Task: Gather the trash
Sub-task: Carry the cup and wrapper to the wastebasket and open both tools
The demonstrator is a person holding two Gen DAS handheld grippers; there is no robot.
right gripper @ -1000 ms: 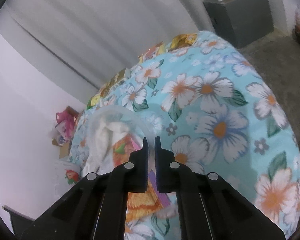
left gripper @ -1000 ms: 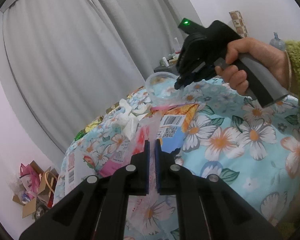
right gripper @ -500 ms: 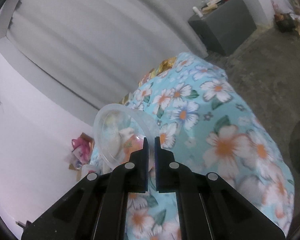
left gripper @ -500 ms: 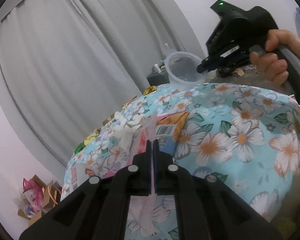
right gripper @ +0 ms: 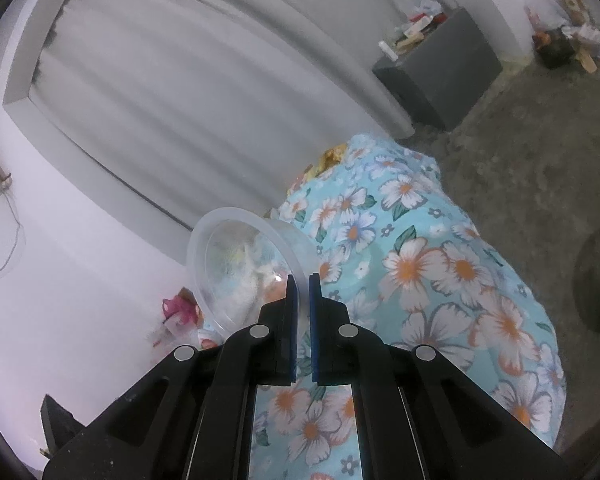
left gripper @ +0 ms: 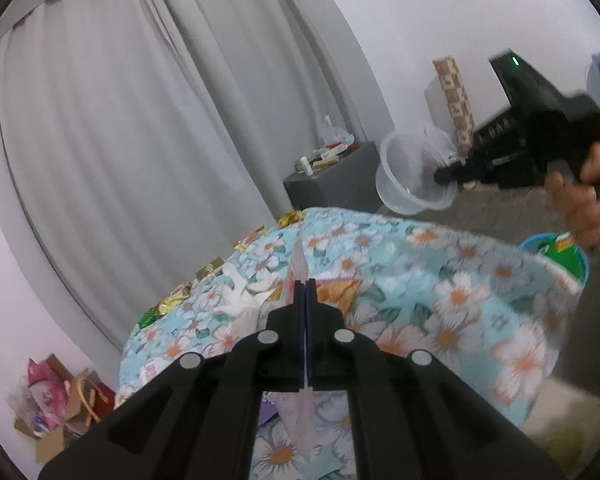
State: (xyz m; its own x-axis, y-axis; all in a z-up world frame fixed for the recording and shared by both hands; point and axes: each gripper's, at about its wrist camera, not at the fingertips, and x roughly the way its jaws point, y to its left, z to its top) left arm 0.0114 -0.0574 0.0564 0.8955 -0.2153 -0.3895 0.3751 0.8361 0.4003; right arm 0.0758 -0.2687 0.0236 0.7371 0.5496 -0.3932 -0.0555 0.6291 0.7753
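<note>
My left gripper [left gripper: 305, 282] is shut on a thin pink plastic wrapper [left gripper: 299, 262] and holds it above the floral tablecloth [left gripper: 440, 312]. My right gripper [right gripper: 303, 278] is shut on the rim of a clear plastic cup [right gripper: 240, 268] and holds it in the air. It also shows in the left wrist view [left gripper: 440, 178], with the cup [left gripper: 410, 176] beyond the table's far right edge. White crumpled tissue [left gripper: 242, 298], an orange packet [left gripper: 336, 290] and foil wrappers [left gripper: 172, 302] lie on the table.
A blue bin [left gripper: 564, 254] with green contents stands on the floor by the table's right side. A grey cabinet [left gripper: 332, 178] with small items stands by the curtain. Bags and cardboard [left gripper: 56, 400] lie on the floor at left.
My right gripper has lifted the clear cup off the table and carried it right, past the table edge. My left gripper has risen with the pink wrapper pinched in it.
</note>
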